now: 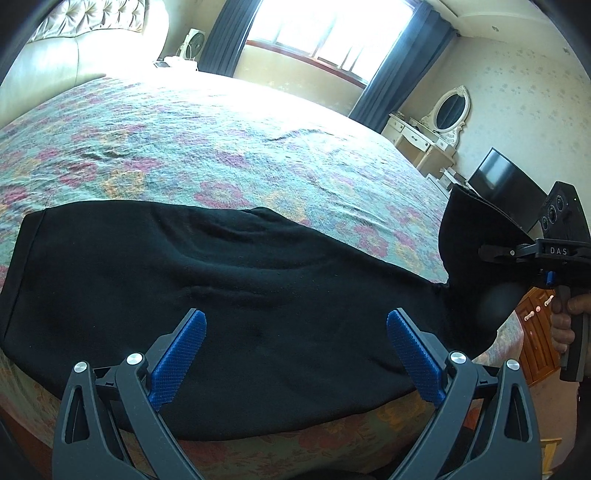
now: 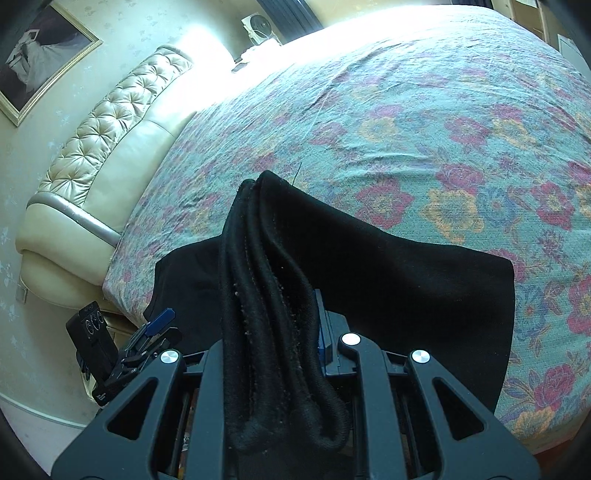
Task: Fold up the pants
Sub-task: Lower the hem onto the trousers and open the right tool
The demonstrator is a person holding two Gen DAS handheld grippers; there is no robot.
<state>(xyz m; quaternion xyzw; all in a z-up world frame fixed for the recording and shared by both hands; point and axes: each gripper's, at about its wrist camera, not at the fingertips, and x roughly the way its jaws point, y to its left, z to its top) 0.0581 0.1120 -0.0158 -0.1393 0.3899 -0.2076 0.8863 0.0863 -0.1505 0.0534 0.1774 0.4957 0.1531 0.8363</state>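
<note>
Black pants (image 1: 207, 266) lie flat along the near edge of the floral bedspread (image 1: 221, 147). My left gripper (image 1: 295, 354) is open, its blue pads (image 1: 181, 358) spread wide just above the pants, holding nothing. My right gripper (image 1: 491, 253) at the right is shut on the raised end of the pants (image 1: 476, 236), lifting it off the bed. In the right wrist view the bunched black hem (image 2: 273, 295) sits between the fingers of my right gripper (image 2: 277, 325), with the rest of the pants (image 2: 406, 280) spread beyond. The left gripper (image 2: 155, 328) shows at lower left.
A tufted cream headboard (image 2: 110, 133) stands at the bed's far end. A window with dark curtains (image 1: 221, 33), a white vanity with oval mirror (image 1: 443, 114) and a dark screen (image 1: 506, 184) line the far wall. The bed's edge (image 1: 332, 439) drops just below the pants.
</note>
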